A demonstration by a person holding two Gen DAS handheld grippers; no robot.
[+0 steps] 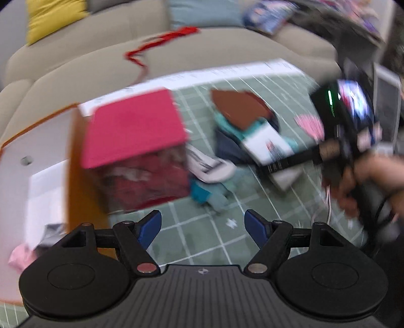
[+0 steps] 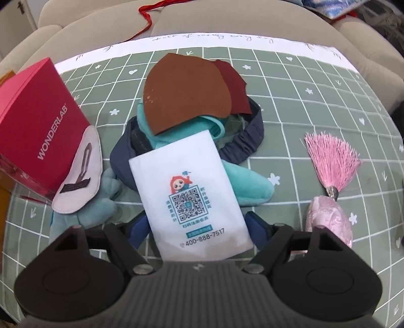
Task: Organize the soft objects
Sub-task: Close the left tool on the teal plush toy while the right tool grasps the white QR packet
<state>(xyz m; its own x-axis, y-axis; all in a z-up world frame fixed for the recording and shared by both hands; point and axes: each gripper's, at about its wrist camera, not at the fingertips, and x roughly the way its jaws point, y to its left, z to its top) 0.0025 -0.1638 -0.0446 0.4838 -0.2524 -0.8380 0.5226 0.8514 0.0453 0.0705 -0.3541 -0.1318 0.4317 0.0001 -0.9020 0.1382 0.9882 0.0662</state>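
A pile of soft things lies on the green grid cloth (image 2: 303, 121): a brown leather piece (image 2: 186, 90), a dark red piece (image 2: 234, 88), a teal plush (image 2: 247, 184), a navy headband (image 2: 250, 141) and a white QR-code pouch (image 2: 189, 196). My right gripper (image 2: 199, 227) is open, its blue fingers either side of the pouch's near end. My left gripper (image 1: 203, 224) is open and empty over bare cloth, in front of the blurred pile (image 1: 242, 121). The right gripper (image 1: 348, 121) shows at the right of the left wrist view.
A red WONDERLAB box (image 2: 38, 121) stands at the left with a grey oval patch (image 2: 78, 181) leaning on it. A pink tassel with a pink pouch (image 2: 333, 176) lies at the right. A beige sofa (image 2: 227, 22) lies behind, with a red cord (image 2: 146, 15).
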